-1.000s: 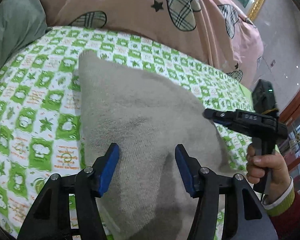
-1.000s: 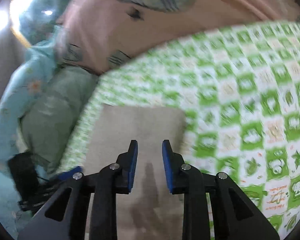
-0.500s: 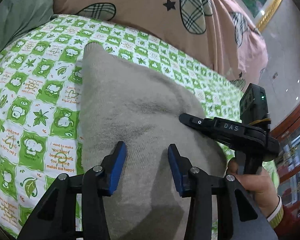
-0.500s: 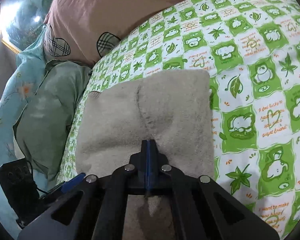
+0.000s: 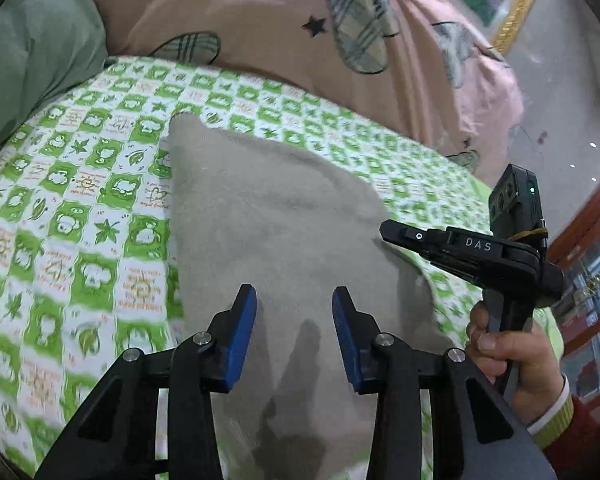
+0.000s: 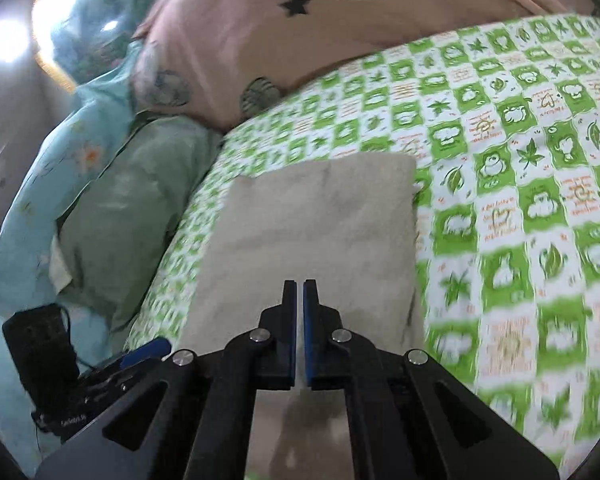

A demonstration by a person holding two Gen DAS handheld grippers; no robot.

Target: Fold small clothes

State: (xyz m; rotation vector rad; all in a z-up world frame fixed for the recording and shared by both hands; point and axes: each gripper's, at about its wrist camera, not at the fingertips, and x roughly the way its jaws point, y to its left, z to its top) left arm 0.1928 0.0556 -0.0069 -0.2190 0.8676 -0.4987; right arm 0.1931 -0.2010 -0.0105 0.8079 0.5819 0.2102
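A beige knit cloth (image 5: 268,208) lies flat on the green-and-white checked sheet (image 5: 80,220). In the left wrist view my left gripper (image 5: 294,296) hovers over the cloth's near part. It is open, and nothing lies between its blue pads. A hand (image 5: 512,364) holds my right gripper (image 5: 384,226), whose tip is at the cloth's right edge. In the right wrist view the right gripper (image 6: 299,284) is shut over the cloth (image 6: 320,220), with only a thin slit between the pads. I see no fold pinched between them.
A pink quilt (image 5: 280,20) with plaid hearts is heaped along the far side of the sheet. A green pillow (image 6: 132,200) and teal flowered fabric (image 6: 60,140) border the cloth's other side. A black box with a cable (image 6: 40,340) sits low beside them.
The right gripper's jaws closed from a small gap to shut, and it moved in to the cloth's right edge. The left gripper's jaws narrowed and stayed over the cloth.
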